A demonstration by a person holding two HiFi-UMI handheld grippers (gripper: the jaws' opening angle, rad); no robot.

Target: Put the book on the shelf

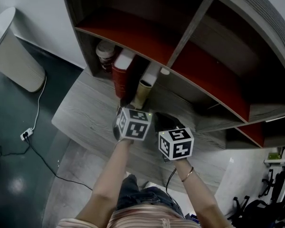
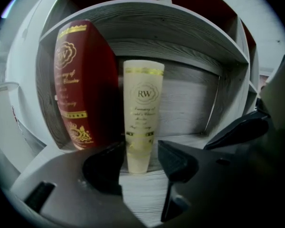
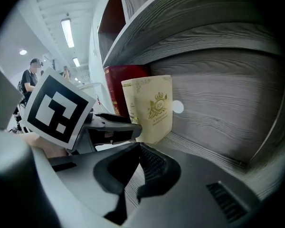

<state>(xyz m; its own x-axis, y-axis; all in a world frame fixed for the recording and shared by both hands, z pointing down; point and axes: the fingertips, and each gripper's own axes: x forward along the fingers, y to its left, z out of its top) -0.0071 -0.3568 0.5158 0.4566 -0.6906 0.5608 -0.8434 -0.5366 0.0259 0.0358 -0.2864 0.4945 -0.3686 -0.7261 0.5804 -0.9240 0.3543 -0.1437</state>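
While left claw (image 2: 141, 150) straddles it, book (image 2: 143, 110) stands upright.

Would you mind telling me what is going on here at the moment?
A person is shelving books with a handheld tool in each hand. The cream book stands upright in a grey shelf compartment, next to a red book. The left tool has its jaws apart on either side of the cream book's lower spine. The right tool is shut and empty, close by.

"RW" on cream book (image 2: 143, 127) spine
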